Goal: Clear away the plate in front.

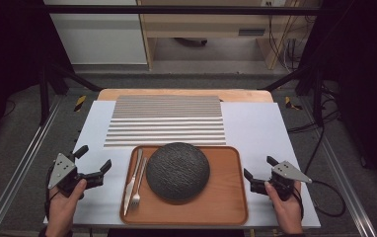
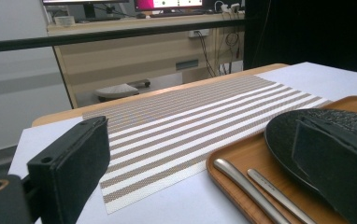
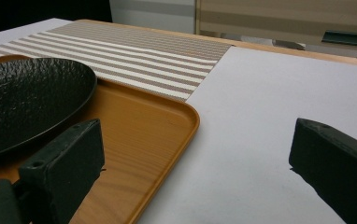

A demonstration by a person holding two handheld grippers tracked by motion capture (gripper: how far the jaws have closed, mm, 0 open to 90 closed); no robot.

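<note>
White table surface (image 1: 255, 128), striped placemat (image 1: 167, 121) at far side | wooden tray (image 1: 226, 197) near edge carries dark plate (image 1: 177, 170), knife (image 1: 133, 175) and fork (image 1: 138, 185) left of plate | left gripper (image 1: 94, 165) jaws apart, beside tray | right gripper (image 1: 258, 173) jaws apart, just beside tray.

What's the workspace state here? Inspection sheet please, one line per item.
Surface: white table top, striped placemat at its far middle.
Job's things: wooden tray at near edge, holding dark textured plate with knife and fork left of it.
Clutter: nothing seen.
Grippers: left hand-held gripper and right hand-held gripper open, empty, flanking the tray.
Cables: one trails from the right gripper; more on the floor, far right.
Surroundings: dark frame, wooden furniture behind.
</note>
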